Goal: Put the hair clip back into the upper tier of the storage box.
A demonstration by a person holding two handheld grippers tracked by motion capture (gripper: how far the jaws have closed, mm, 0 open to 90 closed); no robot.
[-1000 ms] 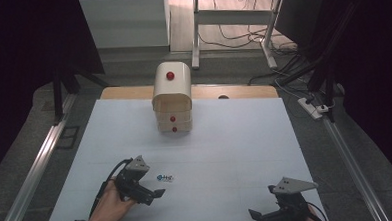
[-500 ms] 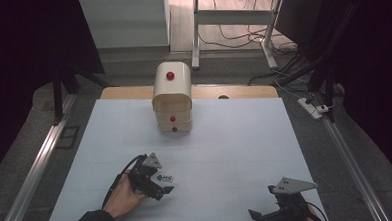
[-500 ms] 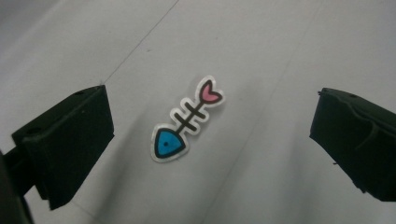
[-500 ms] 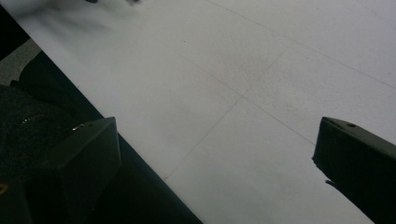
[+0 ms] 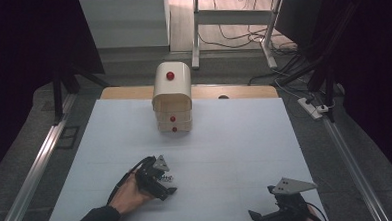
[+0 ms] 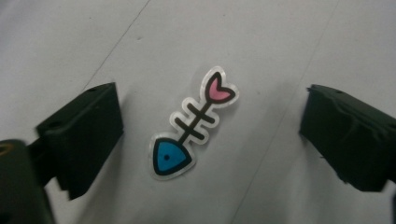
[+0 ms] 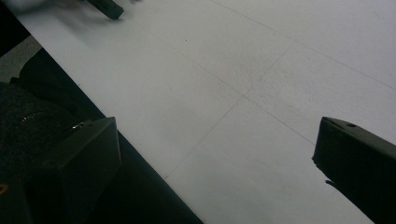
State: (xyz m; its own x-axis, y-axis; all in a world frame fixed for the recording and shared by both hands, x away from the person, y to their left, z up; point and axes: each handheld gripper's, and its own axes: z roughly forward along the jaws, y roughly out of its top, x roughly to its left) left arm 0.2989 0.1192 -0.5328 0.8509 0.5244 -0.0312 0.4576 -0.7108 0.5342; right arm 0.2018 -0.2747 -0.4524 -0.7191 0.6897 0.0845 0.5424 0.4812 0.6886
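A small fishbone sticker [image 6: 192, 123] with a blue head and pink tail lies flat on the white table sheet. My left gripper [image 6: 210, 135] hangs just above it, open, one jaw on either side and neither touching it. From above, the left gripper [image 5: 159, 179] sits at the front left of the sheet, the sticker [image 5: 167, 178] partly hidden under it. My right gripper [image 5: 281, 212] rests at the front right edge, open, with only bare sheet between its jaws [image 7: 215, 158].
A cream mini drawer chest [image 5: 172, 97] with red knobs stands at the back middle of the white sheet [image 5: 235, 139]. Metal rails run along both sides of the table. The sheet's front edge passes under the right gripper.
The left gripper has moved right and slightly forward until it covers the sticker, its jaws now straddling it. The right gripper has stayed put.
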